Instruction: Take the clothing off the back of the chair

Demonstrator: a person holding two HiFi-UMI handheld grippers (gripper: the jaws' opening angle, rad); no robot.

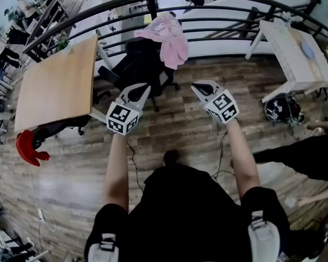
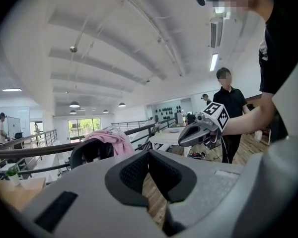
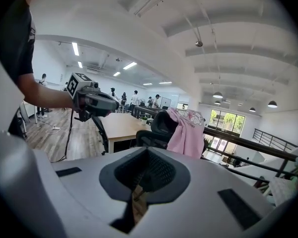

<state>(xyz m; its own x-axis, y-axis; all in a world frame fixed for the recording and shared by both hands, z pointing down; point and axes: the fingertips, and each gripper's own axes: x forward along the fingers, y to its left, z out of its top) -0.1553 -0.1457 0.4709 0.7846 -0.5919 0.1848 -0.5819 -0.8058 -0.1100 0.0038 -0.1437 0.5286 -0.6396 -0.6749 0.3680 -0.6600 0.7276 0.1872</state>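
Observation:
A pink garment [image 1: 168, 39] hangs over the back of a black office chair [image 1: 138, 64] that stands by the railing. The same pink garment [image 2: 111, 140] shows in the left gripper view, and the pink garment [image 3: 187, 131] drapes down the chair [image 3: 159, 128] in the right gripper view. My left gripper [image 1: 142, 90] is shut and empty, pointing at the chair from a short way off. My right gripper [image 1: 198, 88] is also shut and empty, to the right of the chair. Each gripper sees the other: the right gripper [image 2: 186, 137] and the left gripper [image 3: 112, 104].
A wooden desk [image 1: 60, 81] stands left of the chair, a white table [image 1: 291, 53] at the right. A curved black railing [image 1: 218, 7] runs behind the chair. A black helmet [image 1: 282, 109] lies on the floor at the right, a red object [image 1: 28, 148] at the left. A bystander [image 2: 230, 108] stands nearby.

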